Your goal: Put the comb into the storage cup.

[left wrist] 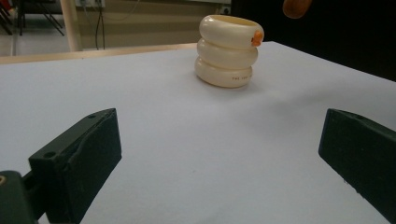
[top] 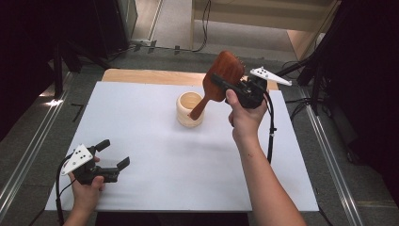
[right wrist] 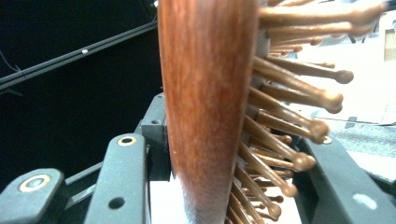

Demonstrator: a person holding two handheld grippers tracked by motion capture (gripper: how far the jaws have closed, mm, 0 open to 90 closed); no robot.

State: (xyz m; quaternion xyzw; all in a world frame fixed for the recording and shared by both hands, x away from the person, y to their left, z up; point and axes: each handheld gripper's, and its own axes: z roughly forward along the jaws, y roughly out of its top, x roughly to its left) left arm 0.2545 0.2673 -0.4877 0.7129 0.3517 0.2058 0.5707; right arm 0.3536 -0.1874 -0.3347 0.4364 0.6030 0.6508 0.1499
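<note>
While the right gripper (top: 225, 85) clamps the hairbrush (top: 221, 77) (tilted) — its handle dips into the cup (top: 188, 113).

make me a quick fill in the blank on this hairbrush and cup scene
1. The right gripper is shut on a wooden ____.
2. The hairbrush's handle tip points down into the cream ____.
3. The left gripper has its jaws ____ with nothing between them.
4. The holder stands on a ____ sheet.

Missing words: hairbrush; holder; open; white

One wooden hairbrush (top: 222, 75), one cream ringed cup (top: 189, 109), one white table (top: 155, 160), two grippers
</note>
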